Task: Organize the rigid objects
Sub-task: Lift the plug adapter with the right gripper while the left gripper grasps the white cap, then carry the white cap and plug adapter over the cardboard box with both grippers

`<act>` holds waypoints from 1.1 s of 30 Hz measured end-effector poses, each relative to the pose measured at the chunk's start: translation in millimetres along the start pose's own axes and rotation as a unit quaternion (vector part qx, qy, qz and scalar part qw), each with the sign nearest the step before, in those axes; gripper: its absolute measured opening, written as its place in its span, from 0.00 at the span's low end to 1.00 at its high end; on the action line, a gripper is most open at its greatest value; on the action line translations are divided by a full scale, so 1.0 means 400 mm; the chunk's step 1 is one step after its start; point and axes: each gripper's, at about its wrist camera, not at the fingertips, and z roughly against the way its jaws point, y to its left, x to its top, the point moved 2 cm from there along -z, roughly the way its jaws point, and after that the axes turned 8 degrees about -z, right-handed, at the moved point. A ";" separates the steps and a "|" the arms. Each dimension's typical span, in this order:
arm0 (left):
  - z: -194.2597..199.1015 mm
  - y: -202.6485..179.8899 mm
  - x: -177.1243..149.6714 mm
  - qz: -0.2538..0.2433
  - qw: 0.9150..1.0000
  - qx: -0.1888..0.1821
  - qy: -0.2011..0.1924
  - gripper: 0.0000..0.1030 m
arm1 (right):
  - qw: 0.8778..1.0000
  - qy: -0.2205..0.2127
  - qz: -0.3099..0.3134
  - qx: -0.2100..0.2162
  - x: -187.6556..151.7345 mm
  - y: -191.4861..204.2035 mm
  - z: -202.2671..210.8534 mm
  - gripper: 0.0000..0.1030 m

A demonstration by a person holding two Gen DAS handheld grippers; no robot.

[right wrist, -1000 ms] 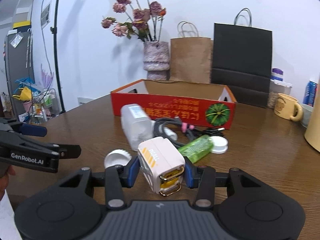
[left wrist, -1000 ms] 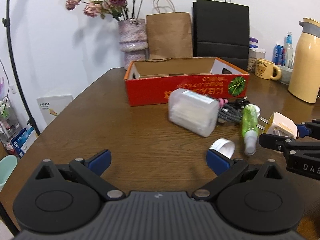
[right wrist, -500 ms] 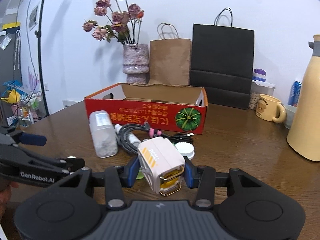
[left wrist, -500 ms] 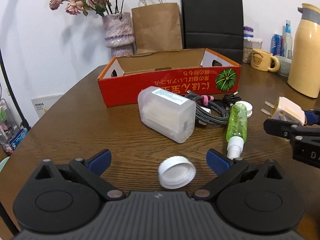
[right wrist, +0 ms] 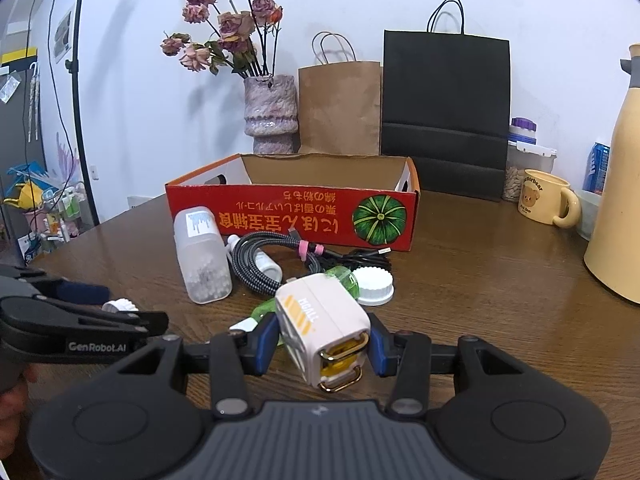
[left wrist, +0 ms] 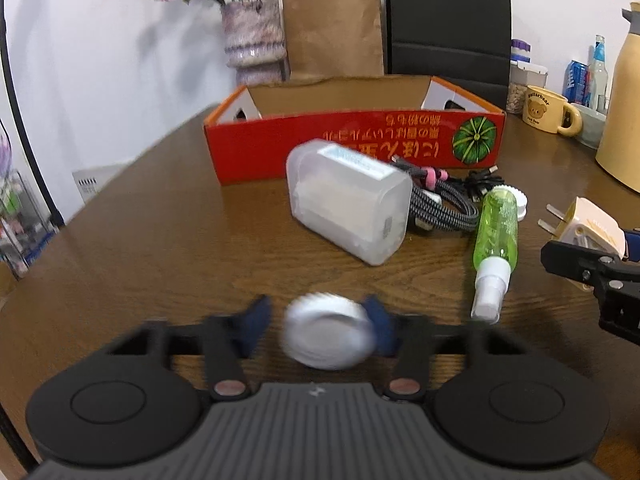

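The left gripper (left wrist: 320,326) has just been closing its jaws, and they are now gripping a white cap (left wrist: 327,334) low over the bench (left wrist: 160,240), in front of the red box (left wrist: 356,142). The right gripper (right wrist: 322,346) is holding a white plug adapter (right wrist: 320,330) clenched between its jaws, also in front of the red box. A clear plastic container (left wrist: 348,216), a coiled cable (left wrist: 440,200) and a green spray bottle (left wrist: 496,236) are lying just in front of the red box, close together.
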 end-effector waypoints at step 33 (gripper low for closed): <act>0.092 0.092 0.146 0.019 0.996 -0.011 -0.091 0.40 | 0.999 -0.035 0.021 -0.008 0.105 0.059 0.015 0.43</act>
